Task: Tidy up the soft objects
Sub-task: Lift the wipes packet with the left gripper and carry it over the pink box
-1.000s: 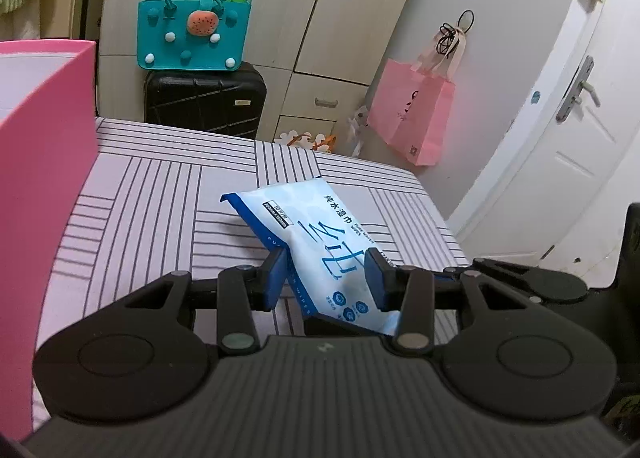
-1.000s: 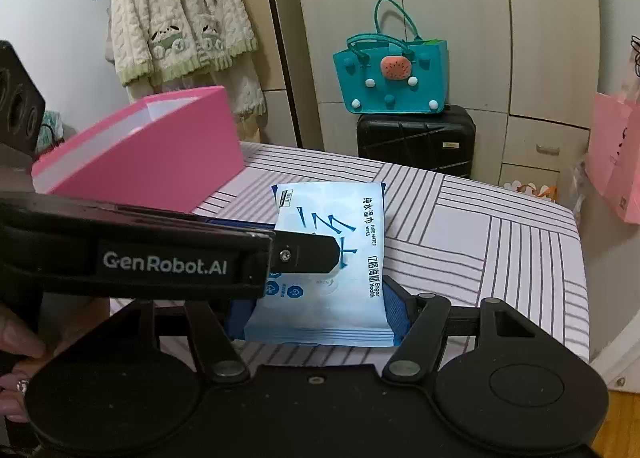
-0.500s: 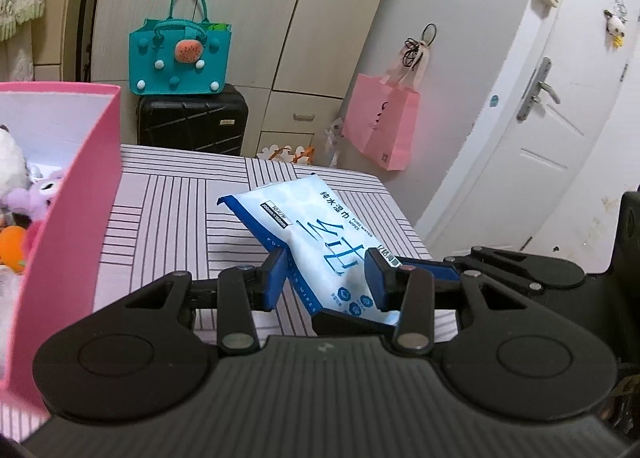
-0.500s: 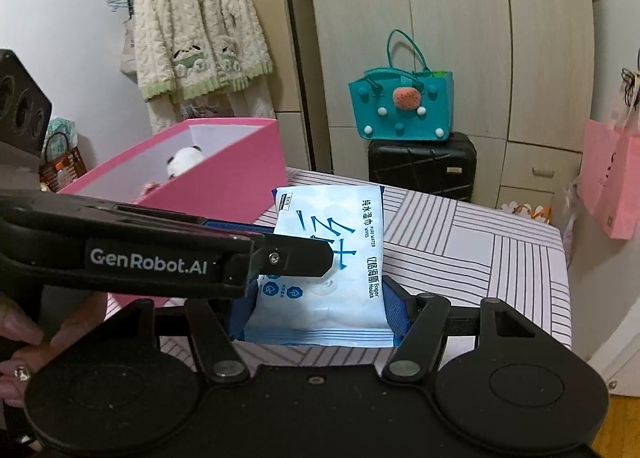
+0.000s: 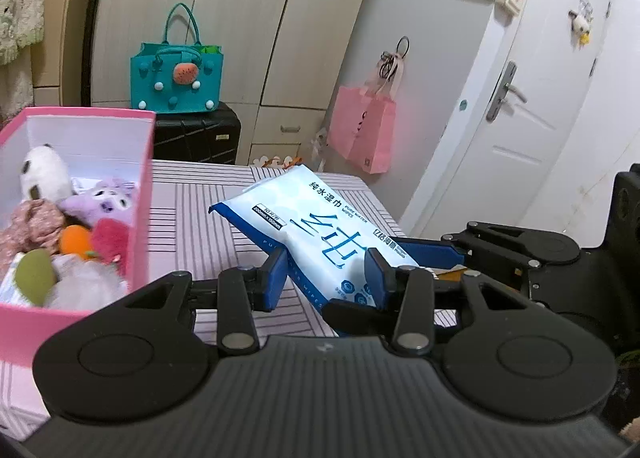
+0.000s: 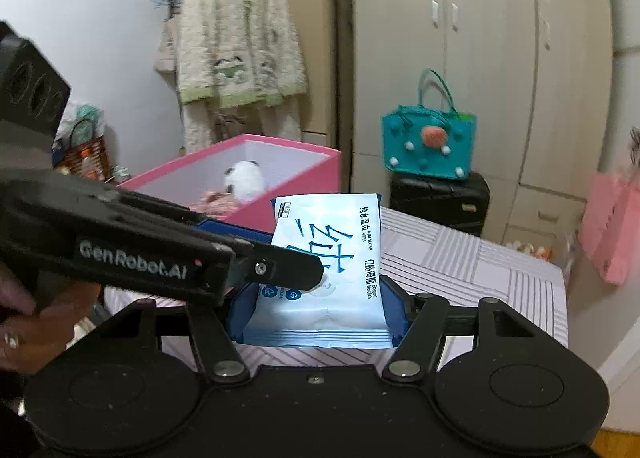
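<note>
Striped table [image 5: 192, 201], wipes pack [image 6: 328, 270] between both grippers' fingers [image 6: 394, 312]

"GenRobot.AI" on left gripper [image 6: 276, 270], "PURE WATER WIPES" on wipes pack [image 5: 320, 234]

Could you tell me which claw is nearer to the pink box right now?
Left. The left claw holds the wipes pack on the side toward the pink box; the right claw grips the pack's far end.

Both the left gripper [image 5: 326, 272] and right gripper [image 6: 318, 308] angle slightly downward, the right's jaws closing.
</note>
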A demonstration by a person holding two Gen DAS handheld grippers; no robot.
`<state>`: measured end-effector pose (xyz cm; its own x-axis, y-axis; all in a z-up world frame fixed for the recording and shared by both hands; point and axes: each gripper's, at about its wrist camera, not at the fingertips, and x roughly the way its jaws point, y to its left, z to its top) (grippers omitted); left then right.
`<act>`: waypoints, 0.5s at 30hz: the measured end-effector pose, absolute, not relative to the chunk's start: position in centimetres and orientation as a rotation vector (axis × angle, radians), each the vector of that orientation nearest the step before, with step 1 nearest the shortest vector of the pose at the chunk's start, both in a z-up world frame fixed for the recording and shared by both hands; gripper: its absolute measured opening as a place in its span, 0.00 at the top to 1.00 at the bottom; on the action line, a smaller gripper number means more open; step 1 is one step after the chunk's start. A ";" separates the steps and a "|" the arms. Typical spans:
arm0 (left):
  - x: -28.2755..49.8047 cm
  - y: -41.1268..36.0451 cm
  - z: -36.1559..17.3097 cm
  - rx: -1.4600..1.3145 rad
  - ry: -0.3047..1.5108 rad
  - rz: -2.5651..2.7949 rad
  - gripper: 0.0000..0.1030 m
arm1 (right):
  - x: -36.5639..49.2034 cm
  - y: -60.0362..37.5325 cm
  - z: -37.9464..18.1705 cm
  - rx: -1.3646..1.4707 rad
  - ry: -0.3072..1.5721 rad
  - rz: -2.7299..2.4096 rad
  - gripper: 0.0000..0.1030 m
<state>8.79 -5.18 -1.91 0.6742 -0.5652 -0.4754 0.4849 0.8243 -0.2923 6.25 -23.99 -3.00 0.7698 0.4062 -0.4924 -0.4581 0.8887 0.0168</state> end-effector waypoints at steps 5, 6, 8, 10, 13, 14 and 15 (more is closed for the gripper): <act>7.0 -1.9 -1.0 -0.151 0.549 -0.555 0.60 | 4.7 -21.3 -1.7 -0.141 0.474 0.514 0.34; 6.8 -1.3 -0.7 -0.149 0.539 -0.546 0.60 | 4.7 -20.8 -1.4 -0.143 0.471 0.527 0.34; 6.5 0.1 -0.2 -0.150 0.519 -0.524 0.60 | 4.8 -19.5 -0.8 -0.146 0.465 0.552 0.34; 6.4 1.4 0.2 -0.154 0.504 -0.501 0.60 | 5.1 -18.4 -0.4 -0.155 0.455 0.575 0.34; 6.8 3.5 0.7 -0.164 0.483 -0.461 0.60 | 5.8 -16.4 0.1 -0.163 0.439 0.611 0.34; 7.1 4.2 0.8 -0.169 0.480 -0.450 0.60 | 6.2 -15.8 0.3 -0.161 0.435 0.619 0.34; 7.3 4.8 0.9 -0.173 0.477 -0.440 0.60 | 6.5 -15.1 0.3 -0.161 0.432 0.627 0.34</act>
